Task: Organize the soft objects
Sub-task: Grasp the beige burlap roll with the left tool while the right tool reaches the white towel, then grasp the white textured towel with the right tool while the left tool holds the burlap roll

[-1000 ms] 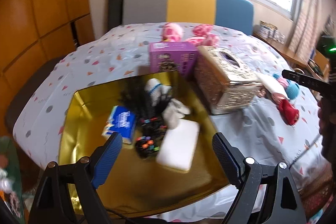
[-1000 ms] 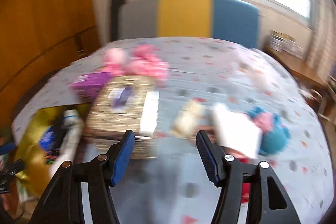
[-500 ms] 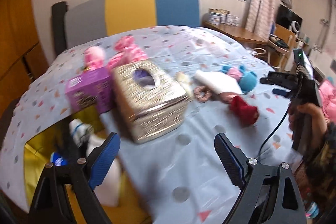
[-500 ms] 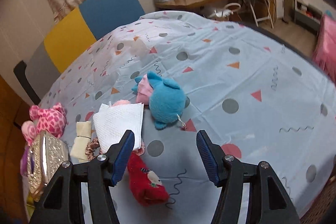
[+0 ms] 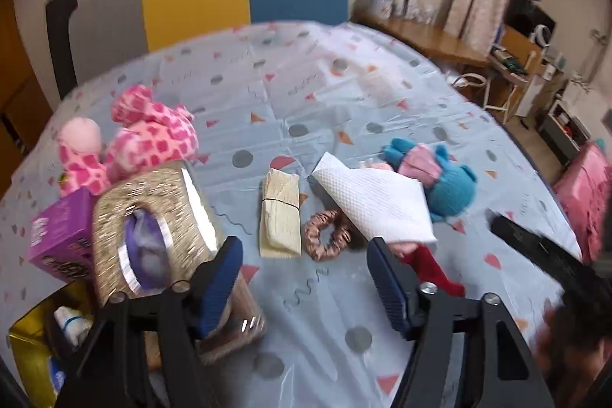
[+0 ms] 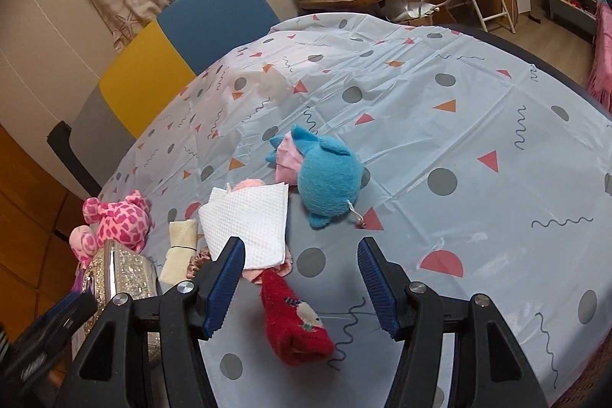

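1. Our left gripper hangs over the patterned tablecloth with nothing between its blue pads – its jaws have just been closing, yet they stand apart and grasp nothing.
2. Our right gripper is released too, empty, its jaws parted above the red sock.
3. The soft things lie clustered on the cloth: a white cloth draped over a pink item, a blue plush toy just beside it, a brown scrunchie and a folded cream towel.
4. A pink spotted plush sits behind the glittery tissue box – a purple box stands beside it.
5. A gold tray shows at the lower left edge, holding a few items.
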